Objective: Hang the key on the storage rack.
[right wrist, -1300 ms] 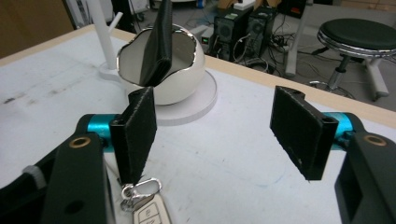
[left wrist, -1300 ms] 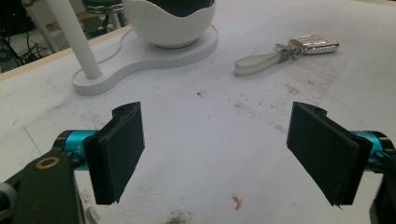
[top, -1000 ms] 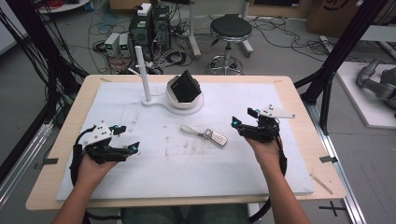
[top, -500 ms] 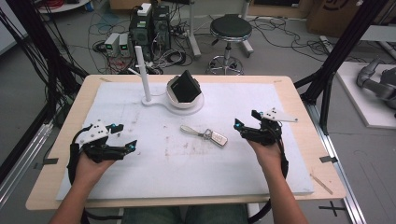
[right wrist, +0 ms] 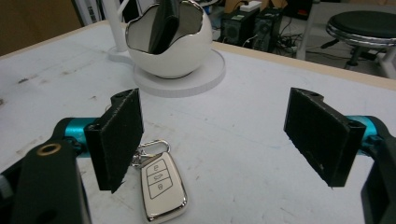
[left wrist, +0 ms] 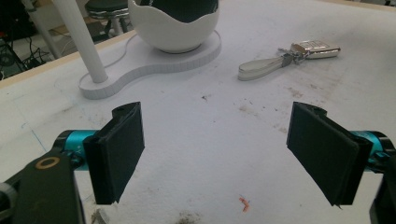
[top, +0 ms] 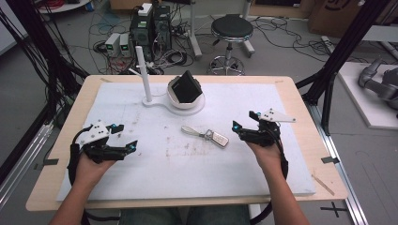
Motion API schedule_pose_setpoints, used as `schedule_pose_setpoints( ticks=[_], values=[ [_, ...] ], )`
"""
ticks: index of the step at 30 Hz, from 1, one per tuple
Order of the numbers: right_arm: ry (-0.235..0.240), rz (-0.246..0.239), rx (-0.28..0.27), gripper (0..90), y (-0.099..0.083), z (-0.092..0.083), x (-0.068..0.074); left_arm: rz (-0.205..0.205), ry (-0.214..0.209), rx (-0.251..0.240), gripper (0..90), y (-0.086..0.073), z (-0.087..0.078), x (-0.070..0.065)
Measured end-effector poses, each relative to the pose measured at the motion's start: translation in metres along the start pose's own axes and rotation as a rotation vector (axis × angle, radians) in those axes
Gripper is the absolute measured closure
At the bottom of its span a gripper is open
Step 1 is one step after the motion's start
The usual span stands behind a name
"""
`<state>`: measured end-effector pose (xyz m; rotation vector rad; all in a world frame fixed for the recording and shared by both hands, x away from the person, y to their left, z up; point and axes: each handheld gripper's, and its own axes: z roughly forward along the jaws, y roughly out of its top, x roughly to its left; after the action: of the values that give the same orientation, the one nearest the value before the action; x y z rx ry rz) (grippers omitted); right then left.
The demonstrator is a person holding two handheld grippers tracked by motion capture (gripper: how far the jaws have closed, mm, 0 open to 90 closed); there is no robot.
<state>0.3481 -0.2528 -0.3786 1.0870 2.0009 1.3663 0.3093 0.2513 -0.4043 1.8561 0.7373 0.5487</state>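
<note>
the right gripper [top: 245, 123], jaws wide and empty, had crept left toward the car key [top: 215, 137] lying flat on the white mat [top: 281, 154]; a grasp looked near. the left gripper [top: 123, 136] waited wide open, well apart.

Right gripper [right wrist: 212, 140] is seen with jaws spread wide, nothing between them. A car key fob [right wrist: 161, 189] is laid flat at 7 o'clock, just beside the left jaw. A white egg-shaped bowl [right wrist: 170, 44] is set at 11 o'clock, a dark object propped inside.
</note>
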Motion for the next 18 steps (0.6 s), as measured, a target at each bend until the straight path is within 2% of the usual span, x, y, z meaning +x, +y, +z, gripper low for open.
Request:
schedule_pose_setpoints(
  ticks=[3,4,5,8,9,10,11,13,14,17,18],
  values=[
    [0.02,-0.005,0.0,20.3,0.001,0.003,0.001,-0.005,0.006,-0.001,19.1,-0.001,-0.004,0.0],
    [0.049,-0.019,0.005,20.3,0.003,0.007,0.003,-0.008,0.009,-0.005,19.1,-0.002,-0.006,0.0],
    [0.049,-0.019,0.005,20.3,0.003,0.007,0.003,-0.005,0.014,-0.001,19.1,-0.002,-0.008,0.0],
    [0.088,-0.048,0.029,20.3,0.009,0.023,0.011,-0.01,0.028,-0.008,19.1,-0.003,-0.014,-0.001],
    [0.088,-0.048,0.029,20.3,0.009,0.023,0.011,-0.011,0.032,-0.006,19.1,-0.003,-0.016,-0.001],
    [0.11,-0.06,0.055,20.3,0.011,0.033,0.017,-0.01,0.031,-0.006,19.0,-0.004,-0.016,-0.001],
    [0.11,-0.06,0.055,20.3,0.011,0.033,0.017,-0.015,0.035,-0.007,19.0,-0.004,-0.017,-0.001],
    [0.136,-0.076,0.081,20.3,0.013,0.044,0.02,-0.015,0.036,-0.005,19.0,-0.005,-0.017,0.0],
    [0.149,-0.092,0.108,20.4,0.015,0.054,0.025,-0.016,0.04,-0.005,19.0,-0.005,-0.016,0.0],
    [0.162,-0.113,0.136,20.4,0.015,0.069,0.031,-0.014,0.035,-0.003,19.1,-0.005,-0.015,0.0],
    [0.162,-0.113,0.136,20.4,0.015,0.069,0.031,-0.013,0.033,-0.002,19.1,-0.005,-0.015,0.001]
  ],
)
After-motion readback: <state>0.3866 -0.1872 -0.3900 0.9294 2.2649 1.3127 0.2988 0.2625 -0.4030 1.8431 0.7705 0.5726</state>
